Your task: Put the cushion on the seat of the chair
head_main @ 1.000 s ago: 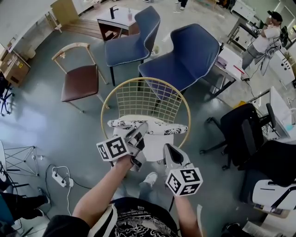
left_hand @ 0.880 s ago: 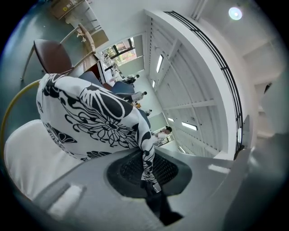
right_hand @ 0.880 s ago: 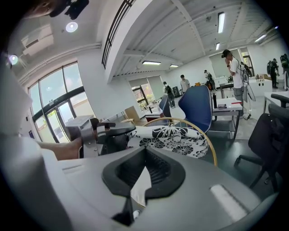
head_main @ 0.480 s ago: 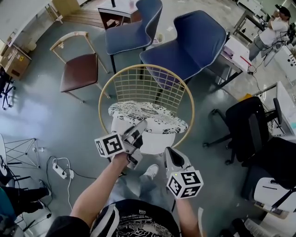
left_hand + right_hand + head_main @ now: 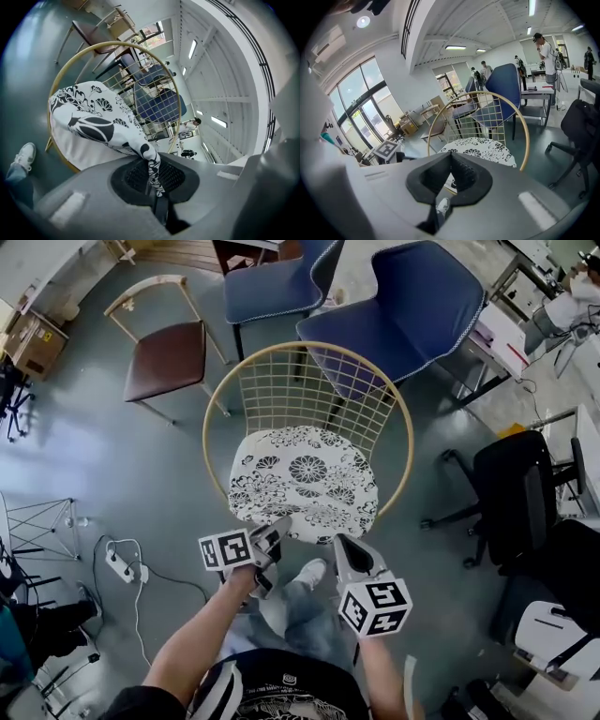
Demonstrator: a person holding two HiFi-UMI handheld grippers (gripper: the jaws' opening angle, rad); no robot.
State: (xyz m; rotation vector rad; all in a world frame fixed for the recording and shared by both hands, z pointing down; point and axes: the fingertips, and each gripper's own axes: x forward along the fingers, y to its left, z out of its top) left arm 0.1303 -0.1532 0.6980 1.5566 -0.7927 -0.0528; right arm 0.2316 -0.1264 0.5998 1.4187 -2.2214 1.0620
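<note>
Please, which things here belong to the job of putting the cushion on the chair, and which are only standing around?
Job: cushion; wire chair; left tongs, pinching the cushion's edge; right tongs.
Standing around: blue chairs; brown chair; office chair; power strip.

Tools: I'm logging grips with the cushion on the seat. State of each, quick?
Left tool: closed on the cushion edge.
Right tool: closed, holding nothing.

Cloth cushion [image 5: 305,484], probably metal-wire chair [image 5: 302,390]
</note>
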